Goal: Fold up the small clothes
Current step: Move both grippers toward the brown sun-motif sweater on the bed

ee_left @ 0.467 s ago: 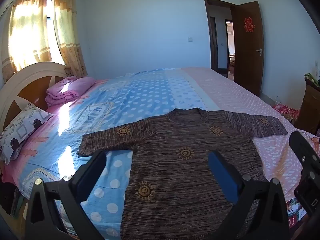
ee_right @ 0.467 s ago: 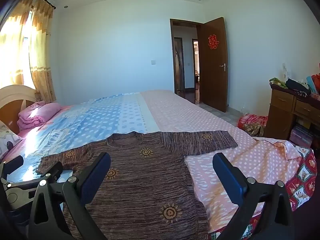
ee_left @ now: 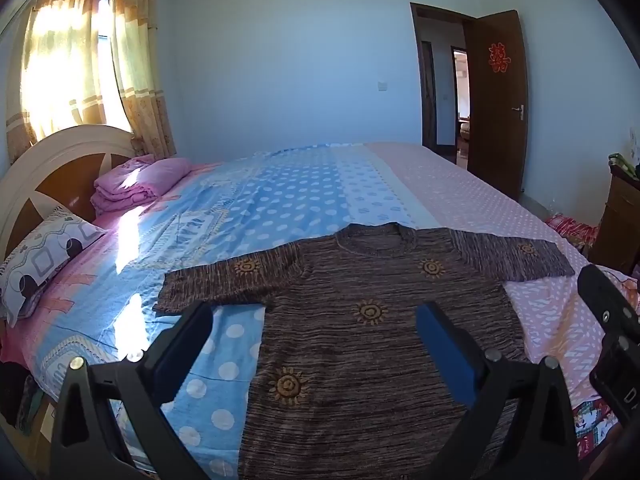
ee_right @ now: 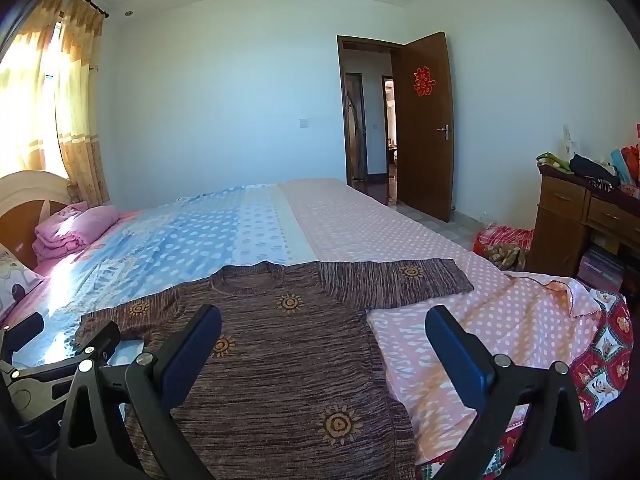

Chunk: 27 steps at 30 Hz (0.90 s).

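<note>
A brown knit short-sleeved sweater with orange sun motifs lies flat on the bed, collar away from me, both sleeves spread out. It also shows in the right wrist view. My left gripper is open and empty, held above the sweater's lower left part. My right gripper is open and empty above the sweater's right side edge. The right gripper's body shows at the right edge of the left wrist view; the left one shows at the lower left of the right wrist view.
The bed has a blue and pink dotted cover. Folded pink bedding and a patterned pillow lie by the headboard. A wooden dresser and a red bundle stand to the right. The door is open.
Both grippers have drifted slightly; the views are almost the same. The sweater has not moved.
</note>
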### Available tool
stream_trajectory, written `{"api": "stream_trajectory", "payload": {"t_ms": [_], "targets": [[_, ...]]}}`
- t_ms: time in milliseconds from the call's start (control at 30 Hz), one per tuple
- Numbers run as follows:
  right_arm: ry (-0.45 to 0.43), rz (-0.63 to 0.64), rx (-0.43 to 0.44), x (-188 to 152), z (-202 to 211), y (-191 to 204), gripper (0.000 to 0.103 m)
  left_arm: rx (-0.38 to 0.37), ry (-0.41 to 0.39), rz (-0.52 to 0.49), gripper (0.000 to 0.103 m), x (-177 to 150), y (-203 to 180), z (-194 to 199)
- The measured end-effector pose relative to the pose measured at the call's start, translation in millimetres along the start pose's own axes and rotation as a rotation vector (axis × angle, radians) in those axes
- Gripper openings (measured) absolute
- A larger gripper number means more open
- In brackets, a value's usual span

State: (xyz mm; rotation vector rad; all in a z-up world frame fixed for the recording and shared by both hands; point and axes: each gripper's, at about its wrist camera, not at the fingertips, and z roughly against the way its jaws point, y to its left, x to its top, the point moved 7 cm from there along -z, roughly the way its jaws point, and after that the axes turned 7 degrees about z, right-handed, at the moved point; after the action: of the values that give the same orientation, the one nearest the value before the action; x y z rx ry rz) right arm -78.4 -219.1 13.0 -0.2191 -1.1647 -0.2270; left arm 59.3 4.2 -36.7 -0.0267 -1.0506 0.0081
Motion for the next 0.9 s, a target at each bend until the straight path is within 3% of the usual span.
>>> {"api": "stream_trajectory", "payload": {"t_ms": [900], "targets": [[0.008, 0.016, -0.008, -1.2, -1.2, 8.2, 0.102, -0.005, 0.009, 0.012, 0.103, -1.5, 3.2, -1.6]]}}
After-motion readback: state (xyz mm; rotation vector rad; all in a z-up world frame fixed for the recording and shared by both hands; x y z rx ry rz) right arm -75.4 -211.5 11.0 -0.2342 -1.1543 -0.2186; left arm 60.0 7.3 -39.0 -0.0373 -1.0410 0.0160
